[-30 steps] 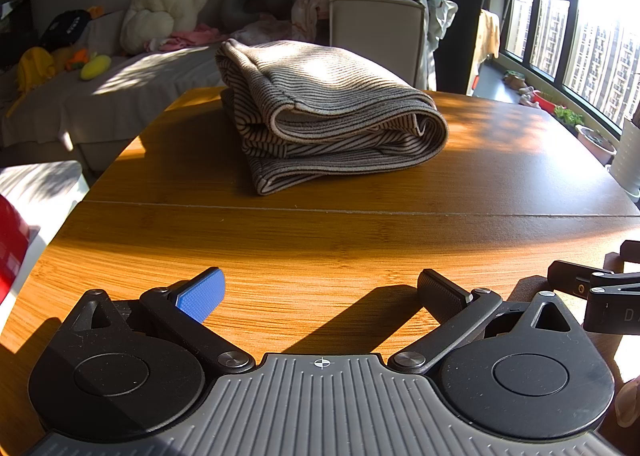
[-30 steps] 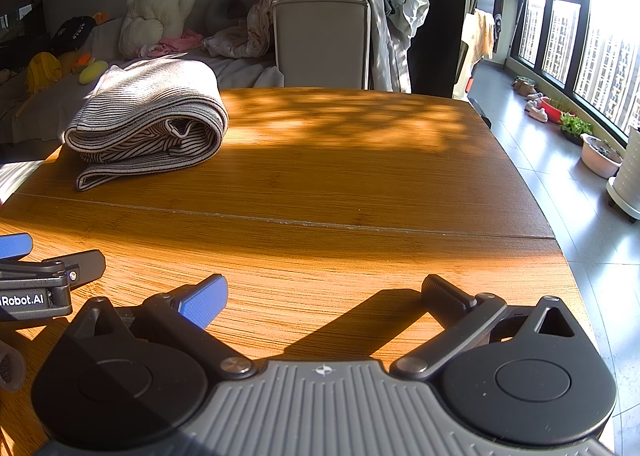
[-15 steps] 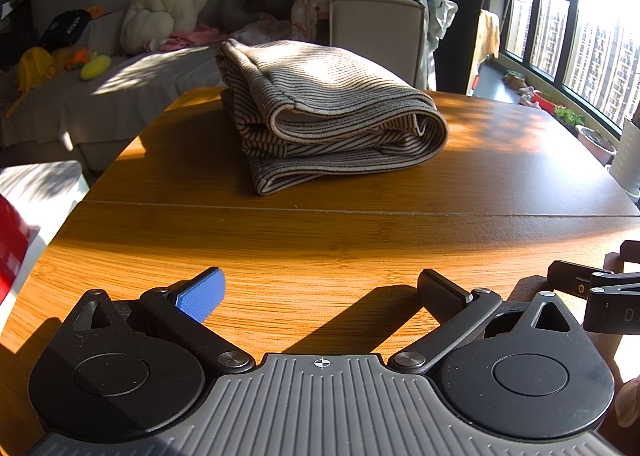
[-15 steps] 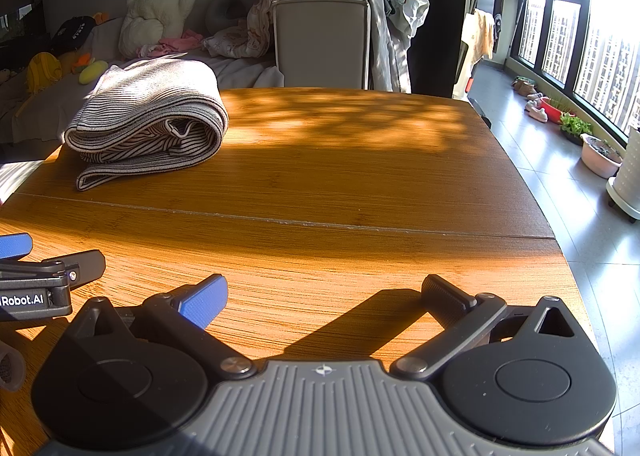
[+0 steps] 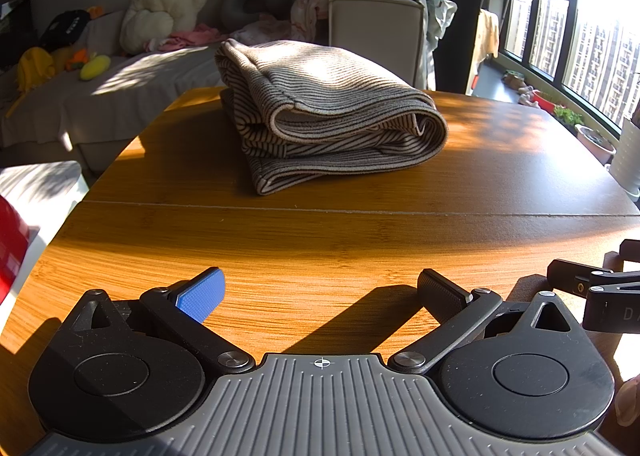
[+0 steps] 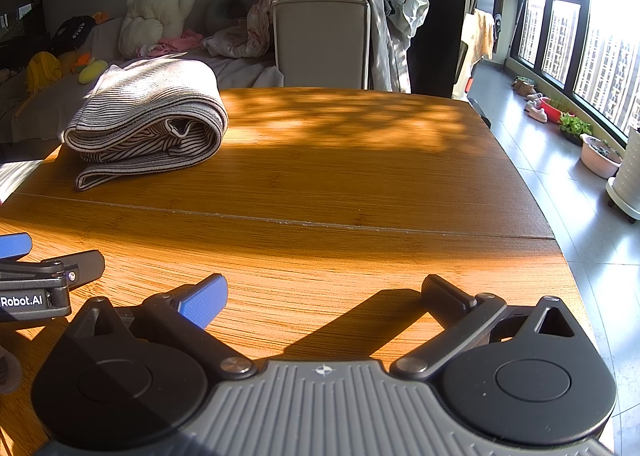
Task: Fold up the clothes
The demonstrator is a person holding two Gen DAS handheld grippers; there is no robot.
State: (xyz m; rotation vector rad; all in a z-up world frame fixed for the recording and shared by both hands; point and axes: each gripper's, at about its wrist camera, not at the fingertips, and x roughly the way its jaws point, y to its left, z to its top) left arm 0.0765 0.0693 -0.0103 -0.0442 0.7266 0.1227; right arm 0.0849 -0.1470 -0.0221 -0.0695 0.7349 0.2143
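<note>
In the left wrist view, 1 folded striped cloth lies on the far part of the wooden table. The left gripper is wide apart and holds nothing. The right gripper is cut off at the right edge. In the right wrist view, the 1 cloth sits far left, and the right gripper is wide apart with nothing in it. Only part of the left gripper shows.

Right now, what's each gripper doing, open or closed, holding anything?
Left gripper: open, holding nothing, above the table.
Right gripper: open, holding nothing.
</note>
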